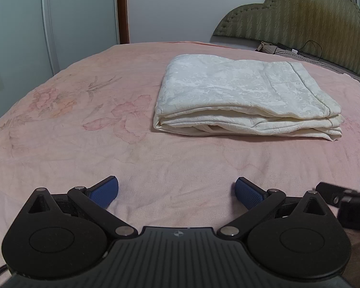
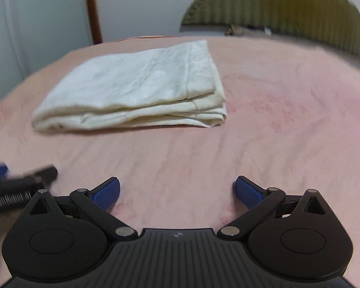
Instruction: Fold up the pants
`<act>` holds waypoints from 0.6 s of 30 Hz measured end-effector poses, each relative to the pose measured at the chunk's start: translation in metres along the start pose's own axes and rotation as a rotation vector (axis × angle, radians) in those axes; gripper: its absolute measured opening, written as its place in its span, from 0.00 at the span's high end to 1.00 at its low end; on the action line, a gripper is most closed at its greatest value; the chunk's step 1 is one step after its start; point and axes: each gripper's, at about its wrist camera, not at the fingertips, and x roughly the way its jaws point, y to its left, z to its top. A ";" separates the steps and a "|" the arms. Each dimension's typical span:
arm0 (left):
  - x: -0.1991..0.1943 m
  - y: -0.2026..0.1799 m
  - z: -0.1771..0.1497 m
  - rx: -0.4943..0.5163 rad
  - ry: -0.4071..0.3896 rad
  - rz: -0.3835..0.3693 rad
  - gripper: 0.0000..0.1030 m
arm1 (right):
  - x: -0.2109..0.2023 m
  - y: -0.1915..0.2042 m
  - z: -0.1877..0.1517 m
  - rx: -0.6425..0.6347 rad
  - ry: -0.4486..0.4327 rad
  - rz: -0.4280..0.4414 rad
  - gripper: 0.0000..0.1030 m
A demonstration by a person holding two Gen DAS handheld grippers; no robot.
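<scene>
A cream-white cloth (image 1: pixel 247 100), folded into a thick rectangle, lies on the pink bed; I cannot tell if it is the pants. It also shows in the right wrist view (image 2: pixel 136 91), left of centre. My left gripper (image 1: pixel 176 192) is open and empty, low over the sheet, well short of the cloth. My right gripper (image 2: pixel 176 192) is open and empty, also short of the cloth. Each gripper shows at the other view's edge: the right one in the left wrist view (image 1: pixel 348 199), the left one in the right wrist view (image 2: pixel 19 180). The right wrist view is motion-blurred.
The pink flowered bedsheet (image 1: pixel 84 124) covers the whole bed. A green padded headboard (image 1: pixel 300 16) stands at the far right, with a dark cable (image 1: pixel 309 48) at its foot. White wardrobe doors (image 1: pixel 60 19) and a brown door frame (image 1: pixel 122 9) stand beyond the far edge.
</scene>
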 end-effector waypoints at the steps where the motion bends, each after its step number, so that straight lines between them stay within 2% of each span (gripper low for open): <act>1: 0.000 0.000 0.000 0.000 0.000 0.000 0.00 | 0.000 0.001 -0.001 -0.003 -0.003 0.007 0.00; 18: 0.001 0.000 0.000 0.002 0.000 0.000 0.00 | -0.005 0.014 -0.010 -0.009 -0.033 0.010 0.00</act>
